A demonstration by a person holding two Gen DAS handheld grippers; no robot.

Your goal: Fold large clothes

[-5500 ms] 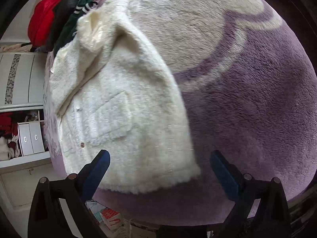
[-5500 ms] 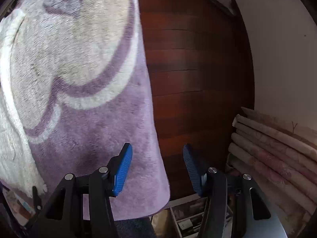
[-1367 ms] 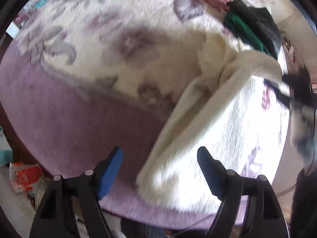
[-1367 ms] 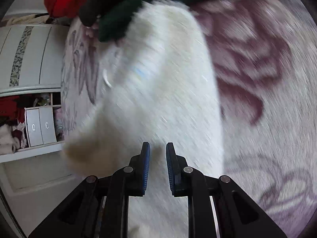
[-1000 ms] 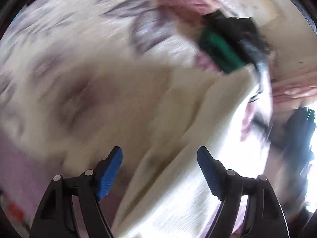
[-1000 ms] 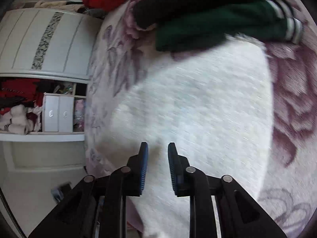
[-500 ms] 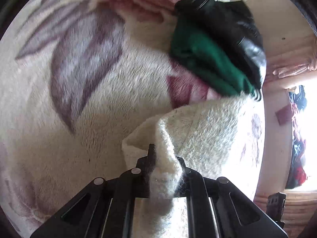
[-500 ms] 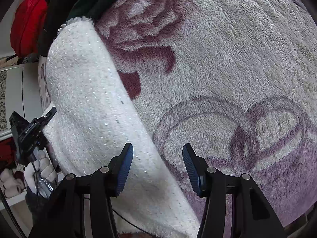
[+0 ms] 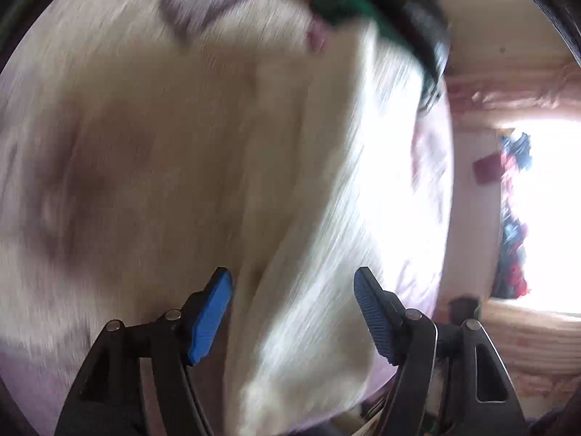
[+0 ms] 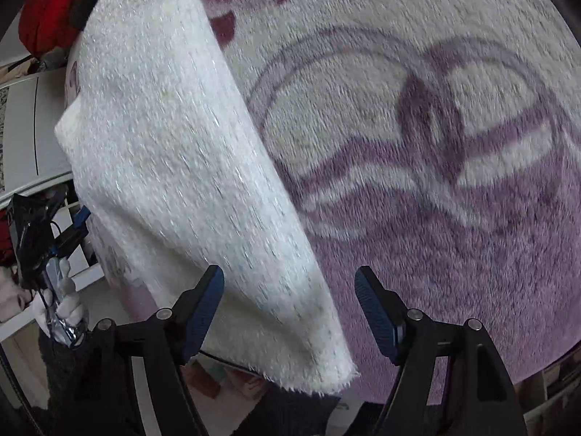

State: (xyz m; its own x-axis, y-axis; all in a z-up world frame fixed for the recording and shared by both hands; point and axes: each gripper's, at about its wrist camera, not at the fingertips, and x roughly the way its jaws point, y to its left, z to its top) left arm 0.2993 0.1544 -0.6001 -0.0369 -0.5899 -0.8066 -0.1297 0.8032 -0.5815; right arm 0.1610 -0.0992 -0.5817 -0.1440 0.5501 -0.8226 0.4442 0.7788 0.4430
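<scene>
A cream fleece jacket [image 10: 174,152] lies folded lengthwise on the purple and cream floral blanket [image 10: 454,145]. In the left wrist view the jacket [image 9: 326,218] is blurred and runs from the bottom middle up to the right. My left gripper [image 9: 292,312] is open and empty just above the jacket's near part. My right gripper [image 10: 288,309] is open and empty above the jacket's near hem corner. The left gripper also shows in the right wrist view [image 10: 47,229], held in a white-gloved hand at the far left.
A pile of green, black and red clothes [image 9: 381,11] lies at the jacket's far end; the red garment also shows in the right wrist view [image 10: 47,11]. A white wardrobe [image 10: 21,127] stands beyond the bed's left edge. A bright window [image 9: 537,218] is to the right.
My left gripper has let go of the jacket fold it was pinching and opened wide, pulling back. My right gripper stays open and has drifted toward the jacket's near hem.
</scene>
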